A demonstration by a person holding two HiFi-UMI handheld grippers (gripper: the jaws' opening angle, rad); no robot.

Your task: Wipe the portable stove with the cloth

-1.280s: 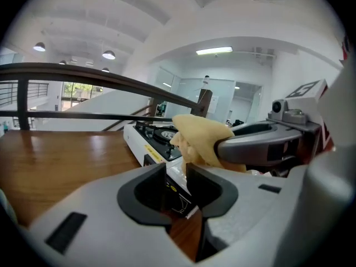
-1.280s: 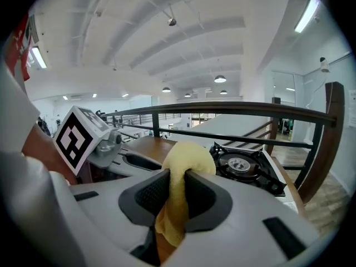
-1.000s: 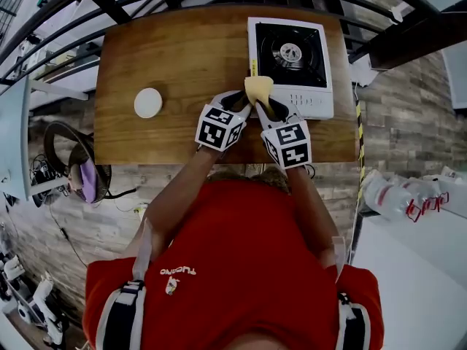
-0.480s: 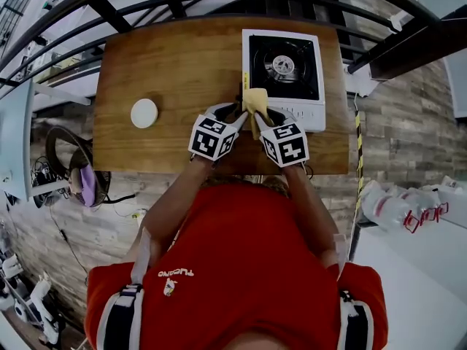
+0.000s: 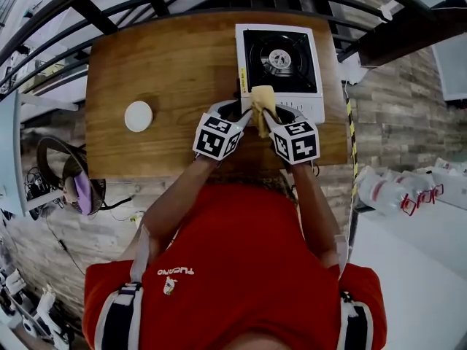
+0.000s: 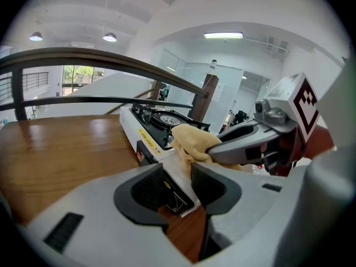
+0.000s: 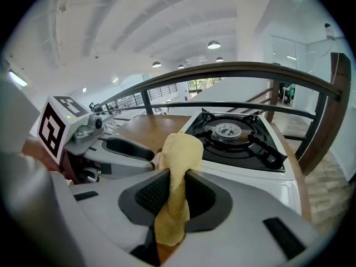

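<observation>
The white portable stove with its black burner top stands at the far right of the wooden table. A yellow cloth bunches up at the stove's front left corner. My right gripper is shut on the cloth, which sticks up between its pads in front of the stove. My left gripper has just been opening its jaws; nothing is between them. The cloth lies just past its right jaw, beside the right gripper. In the head view the left gripper and right gripper sit side by side.
A white round disc lies on the table's left part. A dark metal railing runs behind the table's far edge. The table's near edge is just under my forearms. A brick-patterned floor surrounds the table.
The left gripper's jaws have spread and come off the cloth, which now hangs from the right gripper alone. The right gripper has shifted slightly along the stove's front edge.
</observation>
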